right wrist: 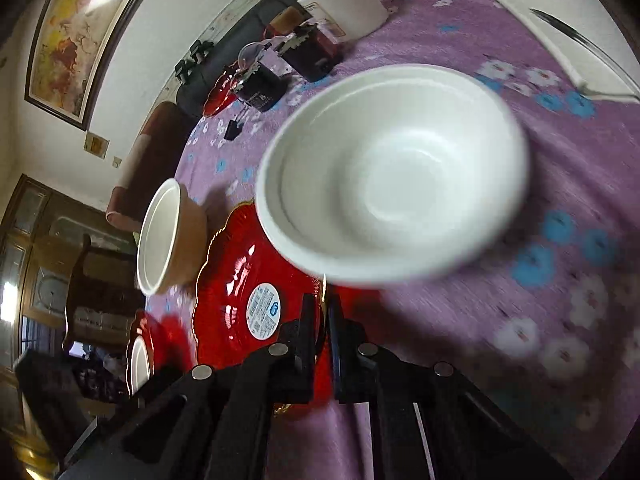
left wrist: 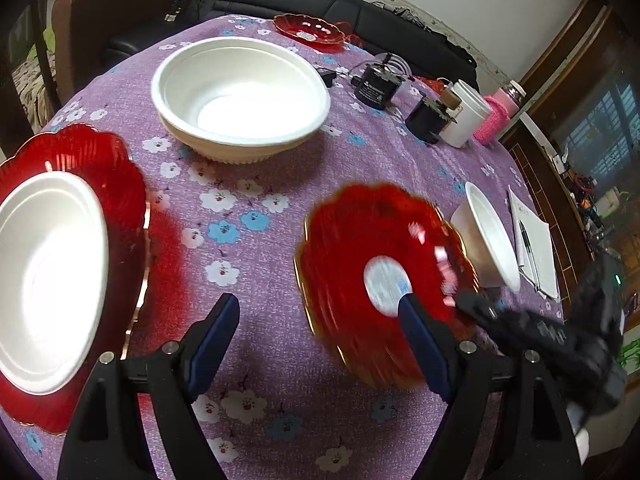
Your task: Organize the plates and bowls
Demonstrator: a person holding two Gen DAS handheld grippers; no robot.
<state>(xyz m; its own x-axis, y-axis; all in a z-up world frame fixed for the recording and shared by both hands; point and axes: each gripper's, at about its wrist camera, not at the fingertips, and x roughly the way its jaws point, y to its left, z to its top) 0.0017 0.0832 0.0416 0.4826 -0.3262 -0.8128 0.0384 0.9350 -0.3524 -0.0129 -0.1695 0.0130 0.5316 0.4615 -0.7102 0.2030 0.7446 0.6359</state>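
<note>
Left wrist view: white foam bowl (left wrist: 52, 276) sits in red scalloped glass plate (left wrist: 80, 168) at left. Large white foam bowl (left wrist: 240, 96) on purple floral tablecloth (left wrist: 272, 344) behind centre. Second red scalloped plate (left wrist: 360, 248) at right, tilted; small white bowl (left wrist: 490, 236) just beside it on the right, notepad (left wrist: 540, 248) beyond. Third red plate (left wrist: 308, 30) at far edge.

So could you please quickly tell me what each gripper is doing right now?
Left gripper: open, holding nothing.
Right gripper: shut on the rim of the red plate.
</note>
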